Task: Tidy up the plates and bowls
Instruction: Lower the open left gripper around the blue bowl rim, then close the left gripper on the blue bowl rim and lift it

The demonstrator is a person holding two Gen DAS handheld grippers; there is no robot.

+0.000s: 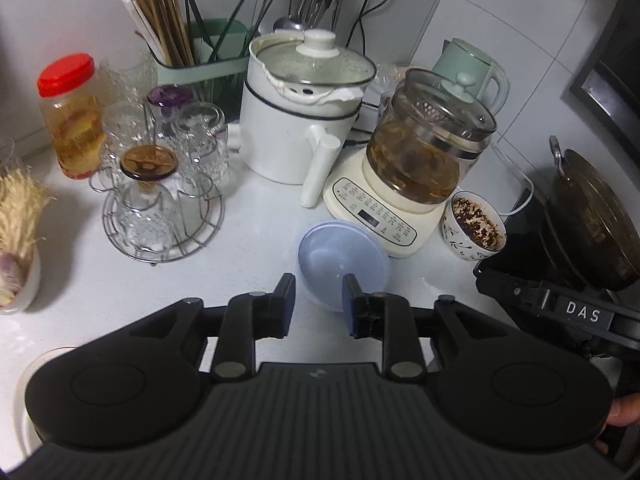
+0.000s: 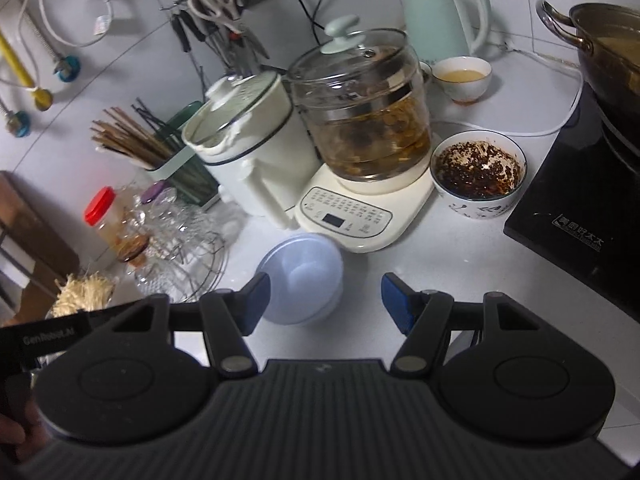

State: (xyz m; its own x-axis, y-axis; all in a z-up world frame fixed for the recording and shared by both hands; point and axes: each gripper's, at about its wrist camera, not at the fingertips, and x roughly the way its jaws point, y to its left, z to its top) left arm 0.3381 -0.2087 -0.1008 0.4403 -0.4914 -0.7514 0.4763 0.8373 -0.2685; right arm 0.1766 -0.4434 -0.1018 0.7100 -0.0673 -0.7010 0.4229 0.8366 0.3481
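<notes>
A pale blue plastic bowl (image 1: 340, 256) (image 2: 300, 272) stands upright and empty on the white counter, in front of the kettle base. My left gripper (image 1: 319, 302) hovers at the bowl's near rim with its jaws a little apart; the near rim shows in the gap and the pads do not press on it. My right gripper (image 2: 325, 294) is open wide, just right of the blue bowl, nothing between its fingers. A patterned bowl (image 1: 474, 224) (image 2: 478, 172) smeared with dark residue sits right of the kettle base. A small bowl of liquid (image 2: 462, 76) stands behind.
Close behind stand a glass kettle on its cream base (image 2: 360, 208), a white pot (image 1: 296, 120), a wire rack of glasses (image 1: 160, 200), a red-lidded jar (image 1: 72, 120) and a chopstick holder (image 1: 192, 64). An induction hob (image 2: 576, 216) with a pan is right. A white plate rim (image 1: 24, 384) shows lower left.
</notes>
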